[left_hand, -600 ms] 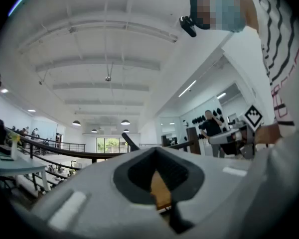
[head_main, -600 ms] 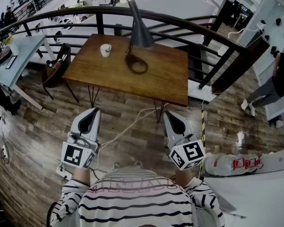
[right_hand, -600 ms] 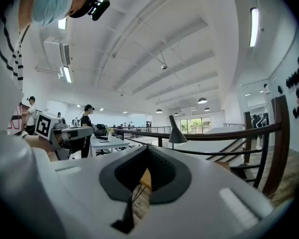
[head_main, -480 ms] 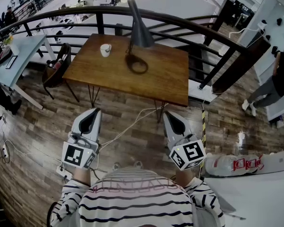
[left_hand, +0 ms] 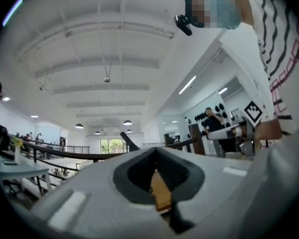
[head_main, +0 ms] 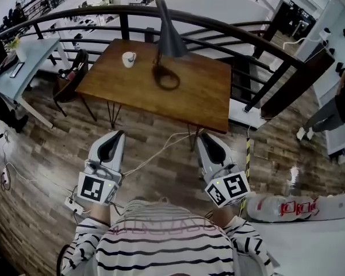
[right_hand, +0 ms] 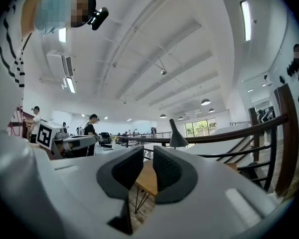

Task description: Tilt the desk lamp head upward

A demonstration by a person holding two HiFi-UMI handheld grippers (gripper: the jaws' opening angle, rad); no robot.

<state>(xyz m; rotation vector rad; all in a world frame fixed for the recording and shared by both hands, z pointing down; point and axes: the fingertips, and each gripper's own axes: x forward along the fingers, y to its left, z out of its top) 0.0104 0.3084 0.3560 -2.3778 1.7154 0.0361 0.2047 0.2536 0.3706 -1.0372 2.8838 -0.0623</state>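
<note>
The dark grey desk lamp (head_main: 171, 39) stands on the wooden table (head_main: 201, 91), its cone head pointing down over its ring base (head_main: 165, 77). It also shows far off, as the lamp (right_hand: 178, 136) in the right gripper view and the lamp's arm (left_hand: 127, 141) in the left one. Both grippers are held over the floor, well short of the table's near edge. My left gripper (head_main: 116, 134) (left_hand: 156, 149) is shut and empty. My right gripper (head_main: 202, 137) (right_hand: 148, 149) has a narrow gap between its pads, with nothing in it.
A white cup (head_main: 129, 59) sits on the table's far left. A dark curved railing (head_main: 230, 30) runs behind the table. A white cable (head_main: 155, 151) crosses the floor to a power strip (head_main: 72, 204). A chair (head_main: 69, 79) and a pale table (head_main: 23, 56) stand left, a white counter (head_main: 310, 234) at lower right.
The head view has shifted slightly. Both grippers stay in about the same place. The person at the right edge has moved further out of the picture.
</note>
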